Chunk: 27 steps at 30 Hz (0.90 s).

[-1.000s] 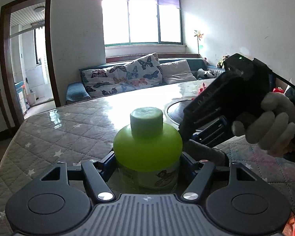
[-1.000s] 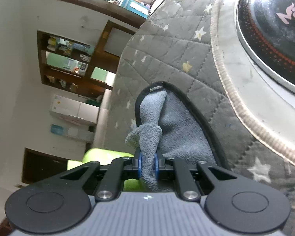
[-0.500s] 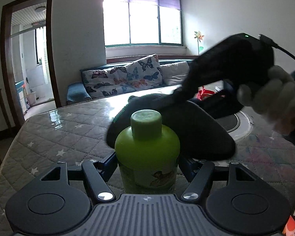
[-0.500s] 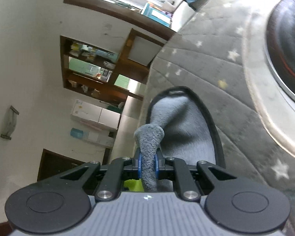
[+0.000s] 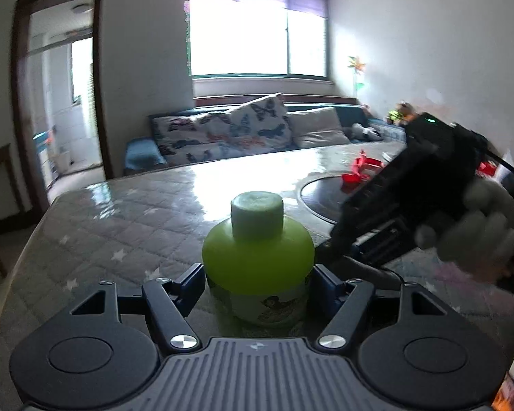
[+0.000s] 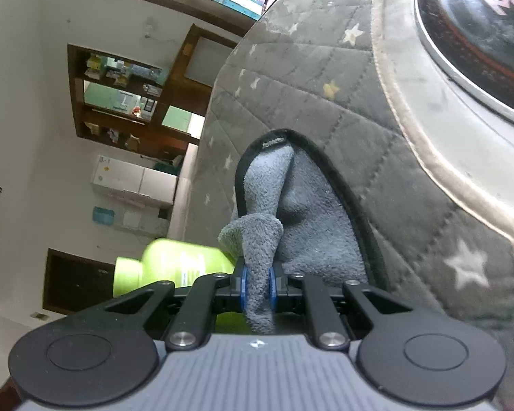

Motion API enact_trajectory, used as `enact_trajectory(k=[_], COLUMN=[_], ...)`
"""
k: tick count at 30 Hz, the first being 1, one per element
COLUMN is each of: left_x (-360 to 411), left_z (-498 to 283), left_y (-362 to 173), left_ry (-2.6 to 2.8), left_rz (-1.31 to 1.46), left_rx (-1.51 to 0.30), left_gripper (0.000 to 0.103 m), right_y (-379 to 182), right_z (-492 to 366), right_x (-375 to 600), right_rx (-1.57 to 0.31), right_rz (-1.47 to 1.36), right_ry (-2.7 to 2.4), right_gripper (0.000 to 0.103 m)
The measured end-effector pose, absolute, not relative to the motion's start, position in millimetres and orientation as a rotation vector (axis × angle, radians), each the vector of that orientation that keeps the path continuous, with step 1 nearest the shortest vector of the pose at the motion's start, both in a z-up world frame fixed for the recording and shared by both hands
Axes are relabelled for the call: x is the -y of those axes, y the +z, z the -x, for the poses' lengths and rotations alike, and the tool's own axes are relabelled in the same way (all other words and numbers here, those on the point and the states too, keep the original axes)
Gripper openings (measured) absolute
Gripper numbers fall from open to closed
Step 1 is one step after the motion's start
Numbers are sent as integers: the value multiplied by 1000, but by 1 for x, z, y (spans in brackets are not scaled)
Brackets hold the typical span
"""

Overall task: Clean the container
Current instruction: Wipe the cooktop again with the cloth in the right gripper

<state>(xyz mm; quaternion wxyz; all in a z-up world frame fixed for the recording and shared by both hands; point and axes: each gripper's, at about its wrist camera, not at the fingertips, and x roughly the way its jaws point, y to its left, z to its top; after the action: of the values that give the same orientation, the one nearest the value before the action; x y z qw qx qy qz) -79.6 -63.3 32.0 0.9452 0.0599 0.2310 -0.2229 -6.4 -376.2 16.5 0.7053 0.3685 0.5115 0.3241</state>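
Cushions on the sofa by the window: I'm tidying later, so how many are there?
2. A butterfly-print cushion leans on the sofa's left part; a plain pale one sits right of it. Others may be hidden behind the right gripper.

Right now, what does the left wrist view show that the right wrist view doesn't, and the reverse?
Left wrist only: the left gripper clamped on the round green plastic bottle, which stands upright with its pale green cap on; the sofa with butterfly cushions under the window; the person's gloved hand.
Right wrist only: the right gripper shut on a fold of the grey terry cloth with black edging; wall shelves.
Both: the bottle, the star-patterned quilted table cover, the dark round plate.
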Motion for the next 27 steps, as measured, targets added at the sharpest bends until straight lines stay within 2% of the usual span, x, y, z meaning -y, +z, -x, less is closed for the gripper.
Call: enact_trajectory(k=[9, 19, 27], left_x=[84, 58, 46], left_z=[81, 86, 79], left_y=[29, 24, 25], left_ry=[-280, -443, -526], left_rz=[-85, -117, -131], left_rx=[-429, -394, -401], left_gripper=[71, 70, 70], right_y=[30, 80, 56], right_z=[28, 4, -25], right_x=[387, 385, 370], right_rx=[-1125, -983, -1034], right_rz=[-824, -889, -958], right_ry=[717, 848, 838], right_gripper=[11, 11, 11])
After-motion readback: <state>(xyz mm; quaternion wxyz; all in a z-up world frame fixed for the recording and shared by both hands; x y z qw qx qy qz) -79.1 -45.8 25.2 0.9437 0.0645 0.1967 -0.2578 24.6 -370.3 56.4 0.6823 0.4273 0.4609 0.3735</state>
